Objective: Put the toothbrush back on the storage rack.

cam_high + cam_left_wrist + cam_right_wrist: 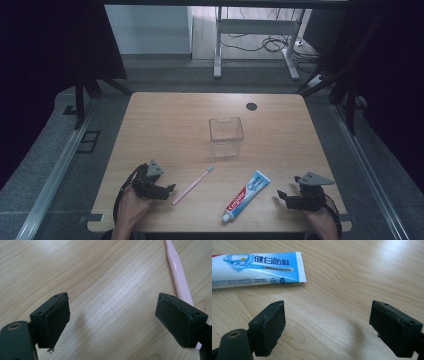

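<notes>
Between the fingers (56, 320) of the left gripper (166, 189) lies only bare wood: they are spread wide and pinch nothing, hovering low over the tabletop (165, 125). Just beside the finger at the right of the left gripper view runs the pink toothbrush (179, 277), its handle passing partly behind that finger. From the high view the toothbrush (192, 185) lies slanted, its head pointing toward the clear plastic cup (226, 136), and the left gripper sits just to its left near the front edge.

At the right side, the fingers (272, 327) of the right gripper (283, 197) are likewise spread apart with nothing between them but wood grain. The flat crimped end of the toothpaste tube (257, 267) lies near the finger at the left of the right gripper view, apart from it. Seen from above, the toothpaste tube (246, 196) rests slanted between toothbrush and right gripper, cap toward the front edge. The cup stands upright near the middle of the tabletop, well apart from both grippers. A dark round spot (251, 106) marks the far part of the tabletop.
</notes>
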A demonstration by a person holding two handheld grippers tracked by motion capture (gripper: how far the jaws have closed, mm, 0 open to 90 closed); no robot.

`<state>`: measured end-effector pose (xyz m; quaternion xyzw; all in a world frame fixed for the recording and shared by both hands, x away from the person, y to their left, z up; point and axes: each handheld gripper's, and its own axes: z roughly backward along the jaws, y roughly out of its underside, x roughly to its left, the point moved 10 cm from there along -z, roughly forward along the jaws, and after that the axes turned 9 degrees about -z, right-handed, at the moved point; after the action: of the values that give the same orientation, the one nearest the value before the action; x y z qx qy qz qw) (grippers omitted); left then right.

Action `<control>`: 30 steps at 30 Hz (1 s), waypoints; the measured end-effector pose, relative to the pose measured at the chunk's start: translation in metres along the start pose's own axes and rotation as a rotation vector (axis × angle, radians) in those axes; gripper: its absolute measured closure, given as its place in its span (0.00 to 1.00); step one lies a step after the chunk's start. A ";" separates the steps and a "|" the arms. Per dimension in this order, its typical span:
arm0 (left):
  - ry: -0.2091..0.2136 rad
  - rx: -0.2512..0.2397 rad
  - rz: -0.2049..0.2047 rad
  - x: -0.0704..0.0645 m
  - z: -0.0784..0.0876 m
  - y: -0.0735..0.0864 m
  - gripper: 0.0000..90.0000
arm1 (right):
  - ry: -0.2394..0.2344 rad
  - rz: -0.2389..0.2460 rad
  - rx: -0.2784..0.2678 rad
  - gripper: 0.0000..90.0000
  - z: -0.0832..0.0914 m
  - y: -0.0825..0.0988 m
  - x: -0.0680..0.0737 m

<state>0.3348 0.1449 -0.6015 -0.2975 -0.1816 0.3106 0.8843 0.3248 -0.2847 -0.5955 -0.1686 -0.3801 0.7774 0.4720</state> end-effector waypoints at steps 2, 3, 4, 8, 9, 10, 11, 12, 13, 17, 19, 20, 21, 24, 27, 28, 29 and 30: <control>-0.007 0.004 0.006 0.002 0.000 0.002 0.14 | -0.006 -0.004 -0.006 0.15 0.000 -0.001 0.000; -0.013 0.008 0.001 0.003 -0.001 0.004 0.14 | -0.006 -0.004 -0.005 0.15 0.000 -0.001 -0.001; -0.008 0.009 0.018 0.004 -0.001 0.004 0.14 | -0.015 -0.007 -0.002 0.15 0.000 0.000 0.001; -0.011 0.008 0.022 0.004 0.001 0.001 0.14 | -0.014 0.003 -0.001 0.15 -0.001 0.000 0.002; -0.011 0.007 0.026 0.004 0.002 0.001 0.14 | -0.014 0.003 -0.001 0.15 -0.001 0.000 0.002; -0.011 0.002 0.036 0.003 0.002 0.000 0.14 | -0.015 0.001 0.000 0.15 -0.001 0.000 0.002; -0.008 -0.003 0.038 0.003 0.002 -0.001 0.14 | -0.017 0.002 -0.001 0.15 -0.001 0.000 0.002; -0.005 -0.005 0.038 0.002 0.002 -0.002 0.14 | -0.018 0.000 -0.004 0.15 0.000 -0.001 0.002; -0.004 -0.002 0.036 0.002 0.002 -0.002 0.14 | -0.018 0.000 -0.004 0.15 0.000 -0.001 0.002; 0.010 -0.003 0.053 -0.001 0.001 -0.004 0.14 | -0.018 0.002 -0.007 0.15 0.000 -0.001 0.002; 0.012 -0.002 0.056 -0.002 0.001 -0.005 0.14 | -0.019 0.002 -0.005 0.15 -0.001 -0.001 0.002; 0.011 0.001 0.053 -0.002 0.002 -0.006 0.14 | -0.020 0.003 -0.003 0.15 -0.001 -0.001 0.002; 0.011 0.005 0.052 -0.001 0.002 -0.005 0.14 | -0.023 0.001 -0.003 0.15 -0.001 -0.001 0.002; 0.015 0.005 0.063 -0.002 0.002 -0.006 0.15 | -0.023 0.001 -0.005 0.15 -0.001 -0.001 0.002; 0.020 0.010 0.062 -0.004 0.002 -0.006 0.15 | -0.022 0.000 -0.007 0.15 0.000 -0.001 0.002; 0.022 0.021 0.061 -0.005 0.003 -0.006 0.15 | -0.022 0.000 -0.009 0.15 0.000 -0.002 0.002; 0.023 0.023 0.052 -0.006 0.003 -0.006 0.15 | -0.023 -0.001 -0.010 0.15 0.000 -0.002 0.002; 0.025 0.029 0.050 -0.007 0.003 -0.006 0.15 | -0.024 -0.002 -0.011 0.15 0.000 -0.002 0.002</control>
<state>0.3311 0.1378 -0.5967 -0.2928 -0.1583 0.3315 0.8828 0.3245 -0.2823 -0.5936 -0.1616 -0.3901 0.7768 0.4672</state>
